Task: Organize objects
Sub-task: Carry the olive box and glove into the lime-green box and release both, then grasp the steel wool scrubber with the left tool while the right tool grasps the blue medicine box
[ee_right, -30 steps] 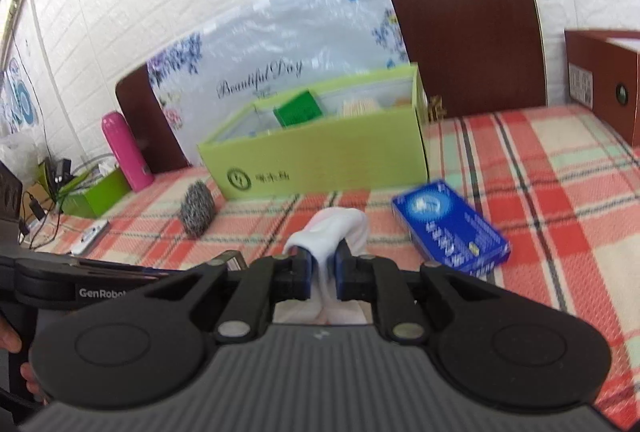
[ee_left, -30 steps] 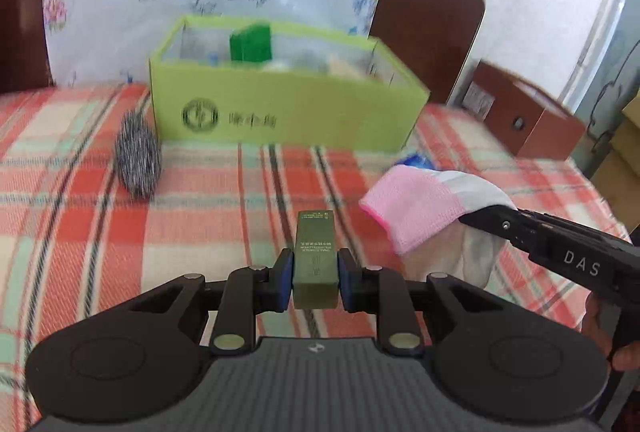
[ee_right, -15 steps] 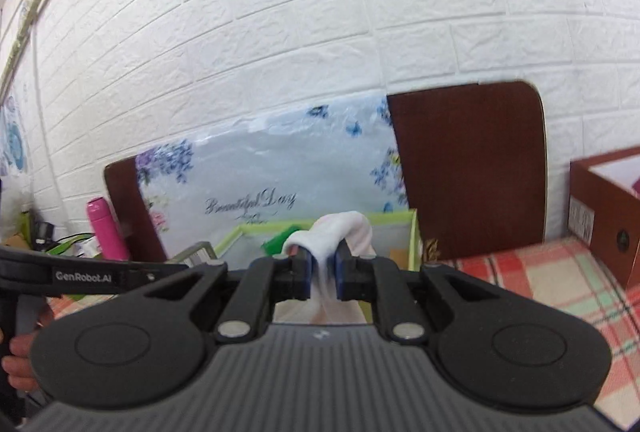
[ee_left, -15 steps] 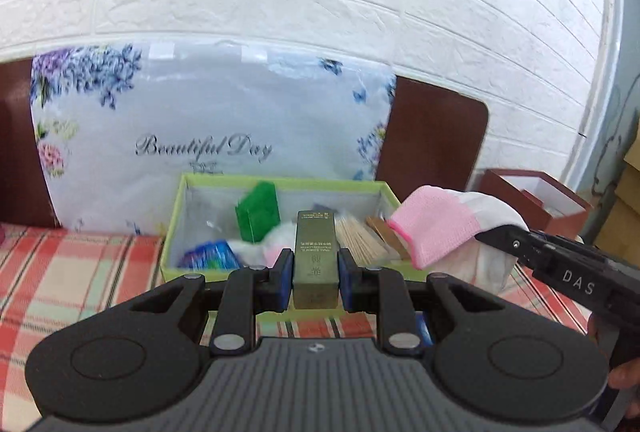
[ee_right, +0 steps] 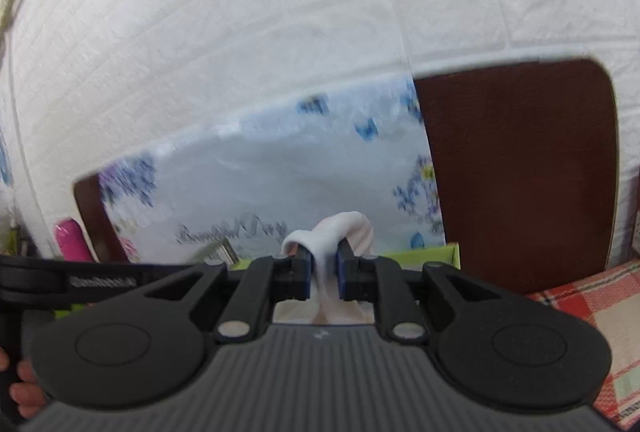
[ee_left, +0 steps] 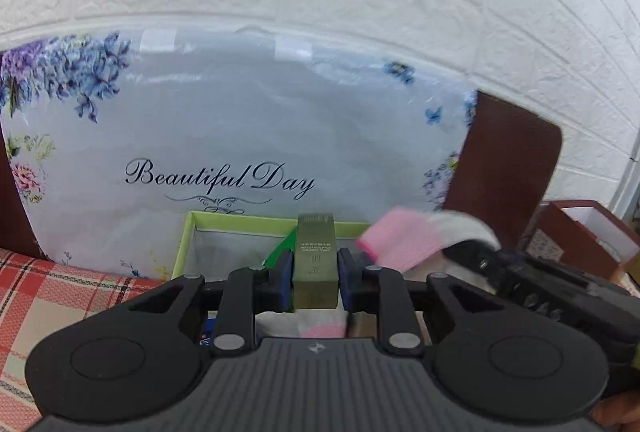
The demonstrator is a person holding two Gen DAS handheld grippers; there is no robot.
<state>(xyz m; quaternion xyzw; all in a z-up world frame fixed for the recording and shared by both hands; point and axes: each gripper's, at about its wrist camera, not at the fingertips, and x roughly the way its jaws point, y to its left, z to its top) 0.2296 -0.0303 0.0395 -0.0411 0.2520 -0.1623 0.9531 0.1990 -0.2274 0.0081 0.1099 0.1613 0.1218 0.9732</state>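
My left gripper is shut on a small olive-green carton, held upright above the open lime-green box. A green item pokes up inside that box, just left of the carton. My right gripper has a white sock with a pink cuff between its pads; its jaws are opening, and the pads still touch the cloth. The same sock hangs at the box's right side in the left wrist view. In the right wrist view only the far corner of the lime-green box shows.
A floral "Beautiful Day" board leans on the white brick wall behind the box. A dark brown panel stands to its right, a brown carton further right, and a pink bottle at the left. Plaid cloth covers the surface.
Both grippers have risen and moved forward from the plaid cloth to over the lime-green box, each carrying its load. The right jaws have parted slightly around the sock.
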